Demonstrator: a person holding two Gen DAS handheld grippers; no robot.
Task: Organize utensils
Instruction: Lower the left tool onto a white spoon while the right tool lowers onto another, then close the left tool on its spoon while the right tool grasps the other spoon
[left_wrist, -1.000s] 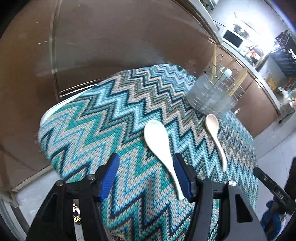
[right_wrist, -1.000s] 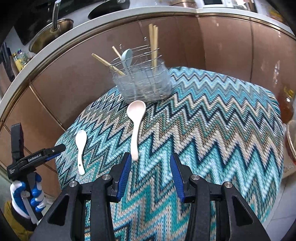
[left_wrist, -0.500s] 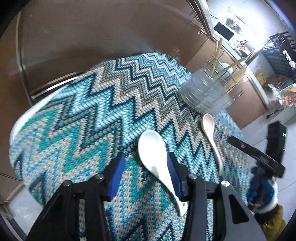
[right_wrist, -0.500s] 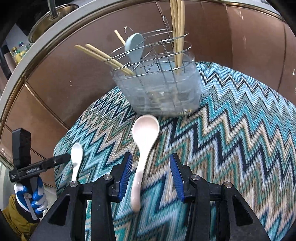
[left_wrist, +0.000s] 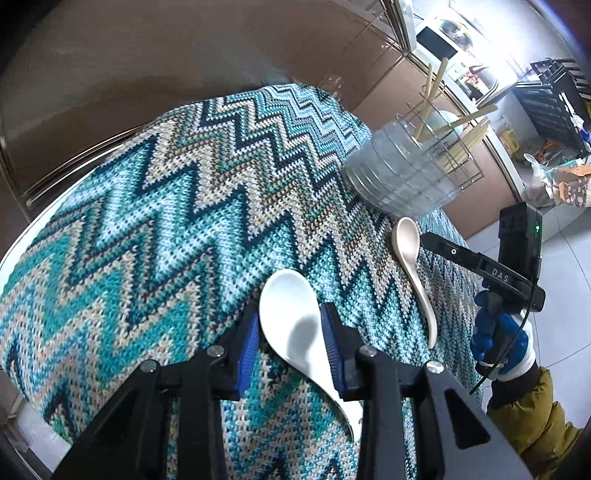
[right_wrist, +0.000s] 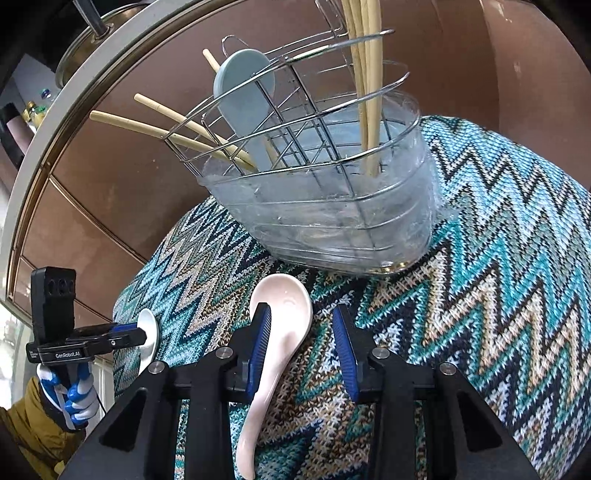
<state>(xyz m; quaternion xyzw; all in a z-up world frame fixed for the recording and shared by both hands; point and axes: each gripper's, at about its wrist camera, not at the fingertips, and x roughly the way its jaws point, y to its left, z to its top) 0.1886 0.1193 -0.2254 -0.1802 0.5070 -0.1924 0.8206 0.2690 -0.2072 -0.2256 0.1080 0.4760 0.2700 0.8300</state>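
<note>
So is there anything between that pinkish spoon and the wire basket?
No. In the right wrist view, only bare zigzag cloth separates the pinkish spoon from the wire basket.

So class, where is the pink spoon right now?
In the right wrist view, the pink spoon lies on the zigzag cloth before the utensil basket, between the right gripper's open jaws.

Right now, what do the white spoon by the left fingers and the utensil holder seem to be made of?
Glossy white soup spoon: probably glazed ceramic, maybe melamine, given its smooth sheen. Wire utensil holder: shiny metal rods set in a clear ribbed plastic tub.
</note>
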